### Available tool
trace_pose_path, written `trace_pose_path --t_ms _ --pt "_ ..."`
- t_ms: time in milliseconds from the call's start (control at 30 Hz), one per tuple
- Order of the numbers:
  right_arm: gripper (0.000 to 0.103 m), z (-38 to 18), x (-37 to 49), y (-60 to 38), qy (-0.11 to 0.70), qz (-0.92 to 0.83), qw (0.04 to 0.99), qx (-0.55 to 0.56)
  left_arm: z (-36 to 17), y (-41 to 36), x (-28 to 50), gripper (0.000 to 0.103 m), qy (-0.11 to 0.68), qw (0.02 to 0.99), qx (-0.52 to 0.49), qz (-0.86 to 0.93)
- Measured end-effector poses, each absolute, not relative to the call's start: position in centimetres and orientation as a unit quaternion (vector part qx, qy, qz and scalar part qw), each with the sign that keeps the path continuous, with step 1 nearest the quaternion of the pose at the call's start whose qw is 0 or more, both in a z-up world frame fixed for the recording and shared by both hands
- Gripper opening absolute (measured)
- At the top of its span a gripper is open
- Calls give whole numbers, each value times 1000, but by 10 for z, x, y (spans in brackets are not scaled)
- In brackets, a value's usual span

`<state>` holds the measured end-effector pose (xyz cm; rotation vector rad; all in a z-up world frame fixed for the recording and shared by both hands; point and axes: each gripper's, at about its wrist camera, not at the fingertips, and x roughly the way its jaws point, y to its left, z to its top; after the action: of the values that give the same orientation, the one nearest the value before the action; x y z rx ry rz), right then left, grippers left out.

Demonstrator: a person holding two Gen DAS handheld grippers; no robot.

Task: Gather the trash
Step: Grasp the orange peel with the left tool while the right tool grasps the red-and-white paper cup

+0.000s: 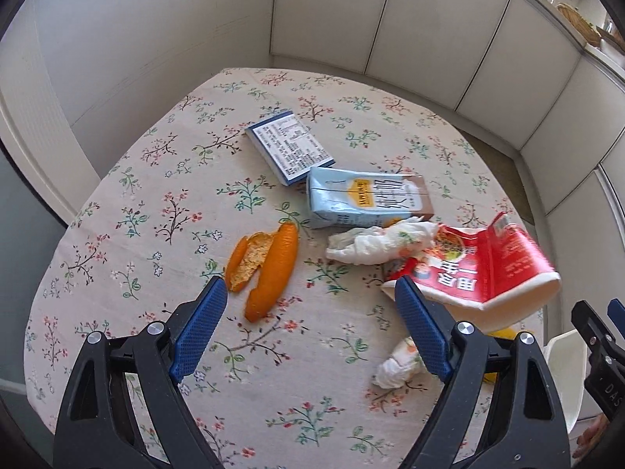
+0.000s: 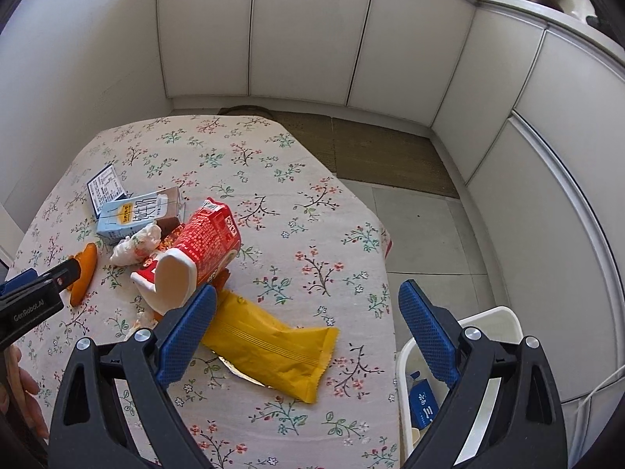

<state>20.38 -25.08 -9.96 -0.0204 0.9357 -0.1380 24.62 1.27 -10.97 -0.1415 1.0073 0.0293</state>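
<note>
Trash lies on a floral tablecloth. In the left wrist view I see orange peel (image 1: 269, 269), a crumpled tissue (image 1: 375, 244), a second tissue wad (image 1: 396, 363), a light blue milk carton (image 1: 367, 199), a small blue-edged box (image 1: 291, 148) and a crushed red noodle cup (image 1: 484, 269). My left gripper (image 1: 308, 293) hangs open above the cloth between the peel and the cup, holding nothing. In the right wrist view, my right gripper (image 2: 308, 305) is open and empty over a yellow wrapper (image 2: 273, 346) beside the red cup (image 2: 195, 254). The left gripper's body (image 2: 35, 305) shows at the left edge.
A white bin (image 2: 492, 316) stands at the table's right edge, with a blue packet (image 2: 424, 406) inside it; its rim (image 1: 566, 355) also shows in the left wrist view. White cabinets (image 2: 304, 31) wrap the room's far side. A brown mat (image 2: 386, 156) lies on the floor.
</note>
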Motion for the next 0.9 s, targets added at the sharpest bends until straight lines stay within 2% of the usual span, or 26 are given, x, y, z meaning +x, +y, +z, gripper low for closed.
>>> trace_pose_path --t_ms 100,333,533,633,700,767,900 --pt "91 -107 211 -248 466 -54 883 9 -126 20 262 74 503 863 -46 12" --pt "91 -121 230 -242 490 -14 870 52 -168 23 286 64 552 834 -5 11" --pt "91 -130 249 -231 502 24 859 97 -174 28 278 55 530 847 32 2" --pt "91 -133 254 -230 503 36 853 130 -173 36 273 44 522 853 25 -1" --pt "91 -133 254 -231 505 48 847 160 -172 41 269 32 517 856 22 -5" --pt "91 -128 251 -228 502 72 843 178 -171 49 267 25 514 858 14 -9" --pt "91 -119 245 -216 496 84 850 154 -170 57 264 21 512 859 -8 -19"
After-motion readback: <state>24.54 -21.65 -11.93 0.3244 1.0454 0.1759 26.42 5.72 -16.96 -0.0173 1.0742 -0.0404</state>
